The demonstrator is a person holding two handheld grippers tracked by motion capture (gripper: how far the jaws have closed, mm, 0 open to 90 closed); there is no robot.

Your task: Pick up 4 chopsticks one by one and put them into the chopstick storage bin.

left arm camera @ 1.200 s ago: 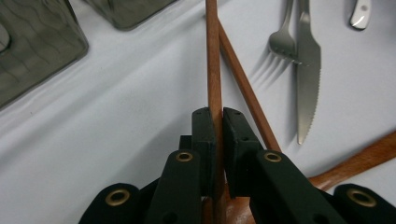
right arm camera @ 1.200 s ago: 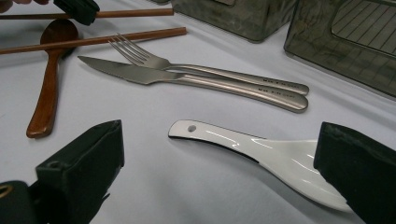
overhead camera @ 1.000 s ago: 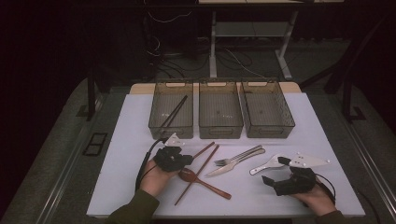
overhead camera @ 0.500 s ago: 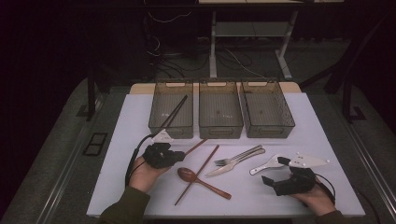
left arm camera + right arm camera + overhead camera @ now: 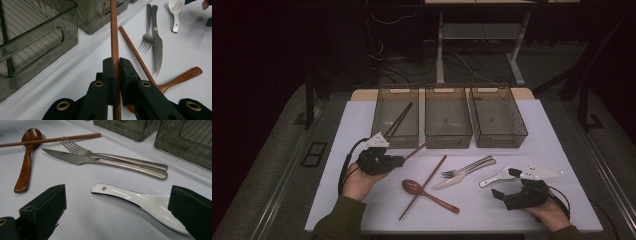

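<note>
White rectangular counter point(image 5: 557, 150) with a pale sheet-like top, brightly lit against a dark room. Grey carpeted floor point(image 5: 262, 175) on both sides and beyond the far edge. Black rectangular floor plate point(image 5: 313, 154) set into the carpet at the left. White metal desk frame with two splayed legs point(image 5: 477, 45) in the dim background, loose black cables point(image 5: 462, 62) trailing across the floor beneath it. Dark upright posts point(image 5: 309, 102) just beside the counter's far left and far right corners. Upper background lost in shadow, walls not discernible.
</note>
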